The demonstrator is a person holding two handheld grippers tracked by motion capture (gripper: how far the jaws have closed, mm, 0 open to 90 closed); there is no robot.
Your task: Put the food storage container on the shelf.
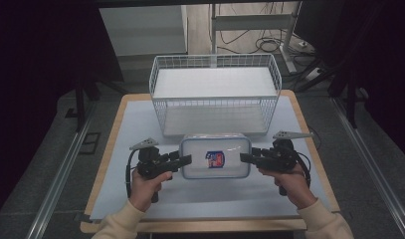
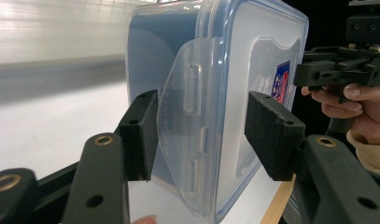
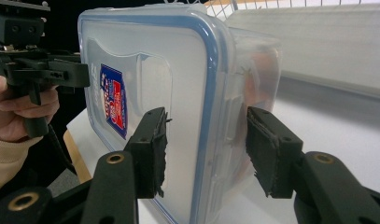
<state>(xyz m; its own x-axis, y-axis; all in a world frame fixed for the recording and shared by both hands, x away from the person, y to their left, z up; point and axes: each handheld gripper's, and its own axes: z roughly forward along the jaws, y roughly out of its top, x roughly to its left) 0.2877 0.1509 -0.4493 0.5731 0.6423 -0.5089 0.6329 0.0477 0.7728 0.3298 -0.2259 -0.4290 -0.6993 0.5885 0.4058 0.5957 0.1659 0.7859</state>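
A clear plastic container with a blue-rimmed lid and a red and blue label lies flat between my two grippers, over the white mat. My left gripper clamps its left end, one pad on the lid and the other pad under the box. In the left gripper view the pads sit on both sides of the container at its latch flap. My right gripper grips the right end the same way. The right gripper view shows its pads against the lid and body of the container.
A white wire basket stands just behind the container at the back of the table. A white mat covers the wooden tabletop. Dark floor, table legs and cables lie beyond the table.
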